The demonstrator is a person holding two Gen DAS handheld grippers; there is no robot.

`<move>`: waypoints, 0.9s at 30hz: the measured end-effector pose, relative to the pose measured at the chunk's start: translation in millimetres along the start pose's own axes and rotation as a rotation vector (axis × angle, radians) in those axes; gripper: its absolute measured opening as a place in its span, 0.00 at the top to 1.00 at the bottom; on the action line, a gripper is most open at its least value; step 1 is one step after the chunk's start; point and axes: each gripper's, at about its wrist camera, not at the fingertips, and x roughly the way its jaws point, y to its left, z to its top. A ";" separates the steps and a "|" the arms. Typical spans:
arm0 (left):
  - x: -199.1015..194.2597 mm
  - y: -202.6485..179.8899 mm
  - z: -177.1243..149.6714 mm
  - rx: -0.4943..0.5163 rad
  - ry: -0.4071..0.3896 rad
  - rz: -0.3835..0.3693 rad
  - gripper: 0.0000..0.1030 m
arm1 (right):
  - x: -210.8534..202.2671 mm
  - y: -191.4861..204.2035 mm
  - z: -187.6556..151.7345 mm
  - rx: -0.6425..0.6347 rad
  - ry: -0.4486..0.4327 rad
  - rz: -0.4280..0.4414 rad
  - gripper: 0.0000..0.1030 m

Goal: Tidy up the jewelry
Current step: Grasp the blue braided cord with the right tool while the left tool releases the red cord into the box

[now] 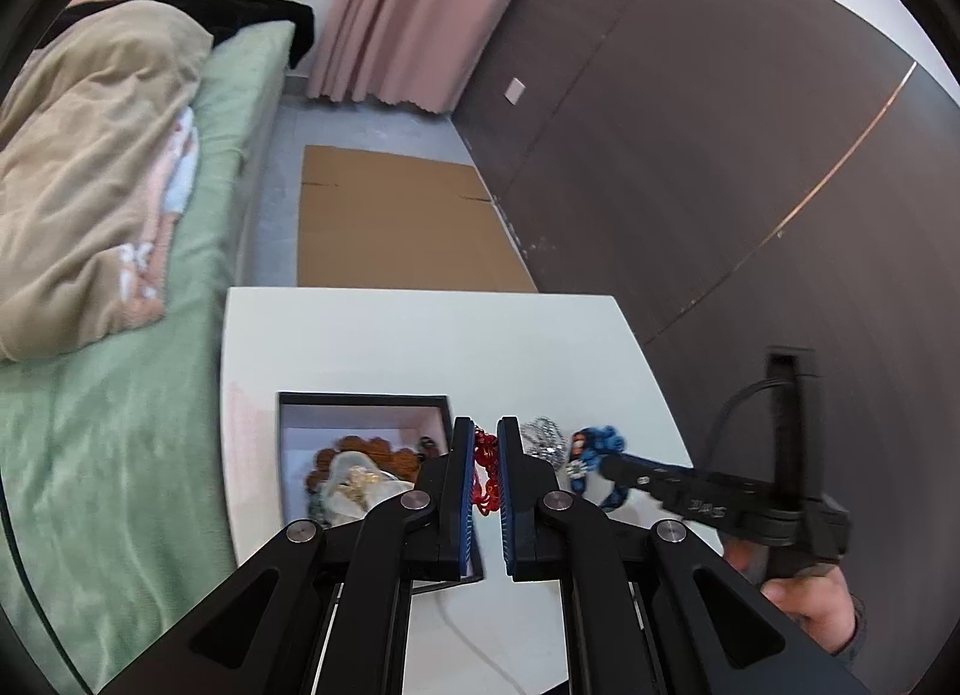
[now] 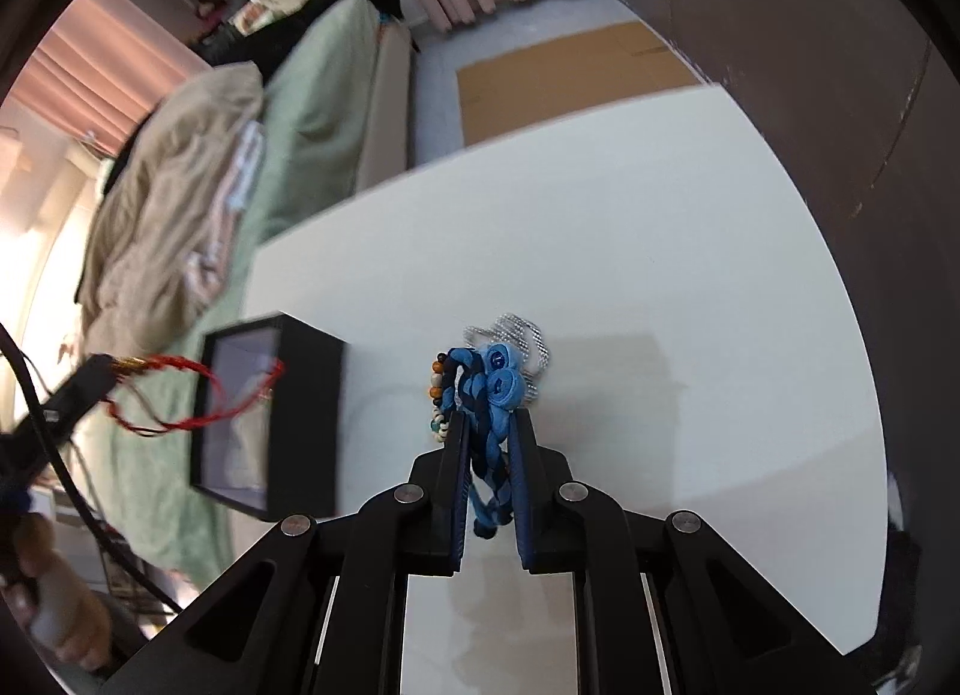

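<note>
Left gripper pinching red bracelet, black box beside

Two black two-finger grippers: the left gripper and the right gripper. One open black rectangular jewelry box stands at the left on one white table. One red cord necklace, one blue braided fabric bracelet with rosettes, one silver sparkly ribbon piece, and one small beaded strand. One brown wooden bead bracelet lies inside the box; its other contents are too blurred to count.
</note>
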 end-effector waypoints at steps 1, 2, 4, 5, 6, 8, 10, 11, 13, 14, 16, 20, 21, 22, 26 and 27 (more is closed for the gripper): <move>-1.4 1.9 0.1 0.003 -0.004 0.007 0.93 | -5.4 2.4 0.6 -0.001 -0.015 0.011 0.86; -2.7 3.4 0.1 0.004 -0.008 0.013 0.93 | -10.4 5.5 1.2 -0.001 -0.030 0.022 0.86; -5.1 7.5 -2.1 -0.001 -0.010 0.018 0.93 | -19.6 13.9 1.7 -0.008 -0.063 0.054 0.86; -5.2 9.3 -2.4 -0.001 -0.010 0.022 0.93 | -21.7 19.5 2.1 -0.014 -0.074 0.067 0.86; -5.0 11.3 -3.1 -0.002 -0.009 0.027 0.93 | -23.5 23.9 1.5 -0.021 -0.082 0.080 0.86; -5.2 14.0 -4.0 -0.008 -0.006 0.029 0.93 | -23.9 33.9 2.4 -0.037 -0.089 0.106 0.86; -1.5 19.2 -3.5 -0.022 0.014 0.047 0.92 | -25.8 43.0 1.7 -0.053 -0.099 0.135 0.86; 2.3 23.2 -2.7 -0.033 0.040 0.065 0.91 | -24.5 49.2 3.0 -0.059 -0.105 0.146 0.86; 6.2 29.8 -3.4 -0.054 0.070 0.078 0.87 | -25.3 59.2 2.3 -0.076 -0.114 0.182 0.86; 6.8 33.8 -3.3 -0.066 0.076 0.079 0.78 | -24.2 64.7 2.8 -0.081 -0.115 0.200 0.86; 4.3 39.3 -2.4 -0.085 0.070 0.079 0.52 | -21.6 75.1 3.6 -0.099 -0.117 0.238 0.86; -12.8 47.7 0.5 -0.113 -0.010 0.082 0.27 | -13.9 91.3 0.8 -0.121 -0.102 0.284 0.86; -14.1 48.8 1.7 -0.118 -0.013 0.081 0.27 | -10.8 95.3 0.4 -0.126 -0.096 0.296 0.86; -16.2 52.0 3.0 -0.127 -0.017 0.077 0.27 | -8.0 98.1 0.0 -0.128 -0.090 0.303 0.86; -21.8 61.8 4.9 -0.162 -0.035 0.082 0.27 | 3.0 110.0 -1.8 -0.132 -0.069 0.353 0.86; -23.1 64.0 5.2 -0.168 -0.037 0.080 0.27 | 4.9 111.3 -2.4 -0.130 -0.061 0.363 0.86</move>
